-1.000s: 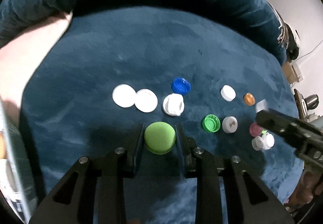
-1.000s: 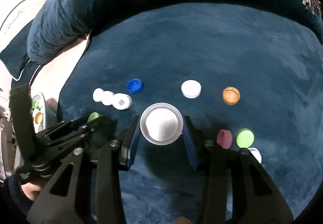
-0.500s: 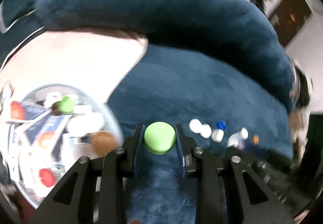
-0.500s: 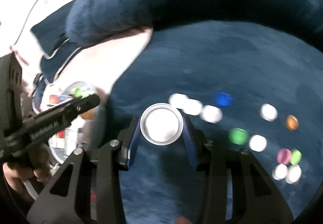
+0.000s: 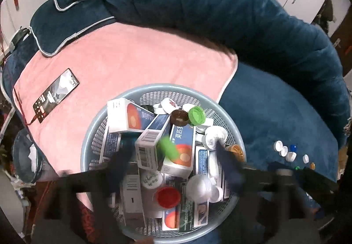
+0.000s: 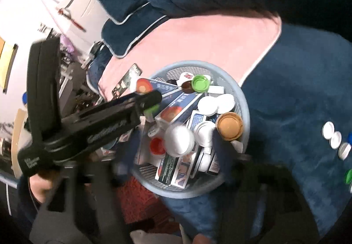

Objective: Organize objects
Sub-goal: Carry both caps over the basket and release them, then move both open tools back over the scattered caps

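A grey-blue mesh basket (image 5: 88,147) full of medicine boxes and bottle caps sits on a pink towel; it also shows in the right wrist view (image 6: 246,116). My left gripper (image 5: 173,156) is open above it, fingers blurred and wide apart. A light green cap (image 5: 168,148), blurred, is loose between them over the boxes. My right gripper (image 6: 176,151) is open above the basket too. A white cap (image 6: 179,139), blurred, is loose between its fingers. The left gripper's body shows in the right wrist view (image 6: 88,125).
Several loose caps (image 5: 286,151) lie on the dark blue cushion to the right; they also show in the right wrist view (image 6: 334,136). A phone (image 5: 56,92) lies on the pink towel (image 5: 132,57). Blue pillows (image 5: 198,2) rise behind.
Both grippers swung left from the cushion to over the basket and opened. The green cap and the white cap have left the fingers and hang blurred above the basket's contents.
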### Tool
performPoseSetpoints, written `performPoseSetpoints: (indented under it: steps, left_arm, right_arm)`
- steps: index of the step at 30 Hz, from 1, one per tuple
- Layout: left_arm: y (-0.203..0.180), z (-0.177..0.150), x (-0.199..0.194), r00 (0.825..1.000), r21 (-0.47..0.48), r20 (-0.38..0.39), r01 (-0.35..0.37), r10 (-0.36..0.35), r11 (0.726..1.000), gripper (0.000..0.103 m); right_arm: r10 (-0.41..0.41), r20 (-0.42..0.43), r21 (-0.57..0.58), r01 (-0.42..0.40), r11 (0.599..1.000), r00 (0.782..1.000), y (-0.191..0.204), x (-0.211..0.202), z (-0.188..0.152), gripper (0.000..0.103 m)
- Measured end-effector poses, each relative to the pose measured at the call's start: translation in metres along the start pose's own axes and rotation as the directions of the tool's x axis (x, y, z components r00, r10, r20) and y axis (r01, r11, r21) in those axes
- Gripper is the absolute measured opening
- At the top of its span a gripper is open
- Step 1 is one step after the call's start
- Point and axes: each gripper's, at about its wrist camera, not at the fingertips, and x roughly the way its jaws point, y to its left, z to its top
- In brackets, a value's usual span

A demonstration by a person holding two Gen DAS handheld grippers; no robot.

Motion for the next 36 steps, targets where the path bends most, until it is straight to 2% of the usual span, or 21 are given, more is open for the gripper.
performPoseSetpoints:
  steps: [3, 6, 11, 17, 26, 32, 36]
  left_arm:
    - [-0.004, -0.005, -0.001, 1.000, 0.035, -0.003, -0.010, 0.010, 0.999, 0.096]
    - [-0.014, -0.008, -0.002, 0.999, 0.077, -0.004, -0.042, 0.042, 0.996, 0.099]
    - [-0.040, -0.012, -0.004, 0.999, 0.152, 0.001, -0.051, 0.051, 0.987, 0.100]
    - [-0.065, -0.015, -0.003, 0.999, 0.188, -0.008, -0.033, 0.035, 0.982, 0.100]
    - [-0.120, -0.017, -0.003, 0.999, 0.313, -0.007, -0.028, 0.032, 0.949, 0.101]
    - [-0.166, -0.006, -0.003, 0.999, 0.324, -0.014, 0.055, -0.053, 0.945, 0.101]
    - [-0.214, -0.014, 0.011, 0.993, 0.362, -0.045, 0.114, -0.105, 0.925, 0.101]
  right_arm:
    - [-0.002, 0.020, 0.003, 0.002, 1.000, 1.000, -0.005, -0.005, -0.009, 0.097]
    - [-0.051, 0.022, 0.013, 0.051, 0.999, 0.998, -0.015, -0.013, -0.011, 0.103]
    - [-0.126, 0.021, 0.013, 0.126, 0.992, 0.992, -0.032, -0.031, -0.018, 0.103]
    - [-0.178, 0.030, 0.060, 0.176, 0.983, 0.984, -0.061, -0.055, -0.033, 0.103]
    - [-0.247, 0.047, 0.153, 0.238, 0.959, 0.968, -0.112, -0.091, -0.048, 0.103]
    - [-0.296, 0.060, 0.267, 0.271, 0.925, 0.953, -0.157, -0.116, -0.056, 0.103]
    - [-0.324, 0.069, 0.344, 0.282, 0.896, 0.944, -0.191, -0.132, -0.067, 0.103]
